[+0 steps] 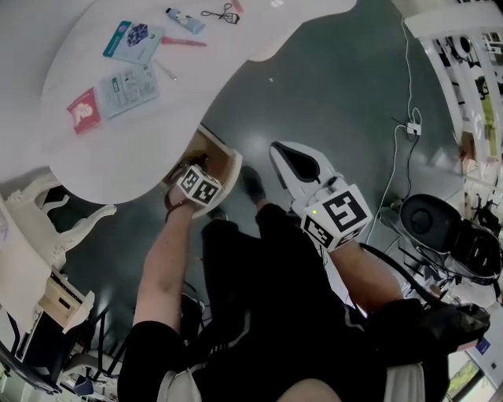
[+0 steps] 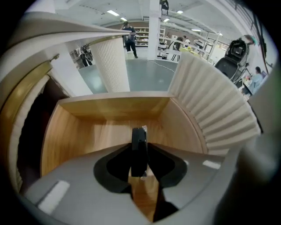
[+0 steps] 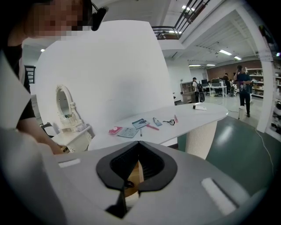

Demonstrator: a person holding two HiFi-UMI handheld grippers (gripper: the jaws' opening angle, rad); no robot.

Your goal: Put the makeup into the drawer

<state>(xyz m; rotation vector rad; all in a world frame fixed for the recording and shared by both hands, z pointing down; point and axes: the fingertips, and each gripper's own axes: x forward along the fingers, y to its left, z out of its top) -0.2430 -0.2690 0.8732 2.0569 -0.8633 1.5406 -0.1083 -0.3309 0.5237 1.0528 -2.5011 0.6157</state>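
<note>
An open wooden drawer (image 1: 228,161) juts out from under the white table (image 1: 118,157). My left gripper (image 1: 196,184) points steeply down into it. In the left gripper view that gripper (image 2: 139,151) is shut on a thin black makeup item (image 2: 139,143), held edge-on above the bare drawer floor (image 2: 88,123). My right gripper (image 1: 281,149) hangs over the green floor to the right of the drawer; its jaws (image 3: 138,144) meet at the tips with nothing between them. More makeup lies on the tabletop: a blue packet (image 1: 132,39), a pale packet (image 1: 128,88), a red packet (image 1: 83,110) and an eyelash curler (image 1: 222,13).
A fluted white drawer front (image 2: 210,96) curves along the drawer's right side, and a ribbed white pedestal (image 2: 112,66) stands behind it. A white vanity mirror (image 3: 63,103) is at the left. A black chair (image 1: 440,224) and floor cables (image 1: 409,126) are at the right.
</note>
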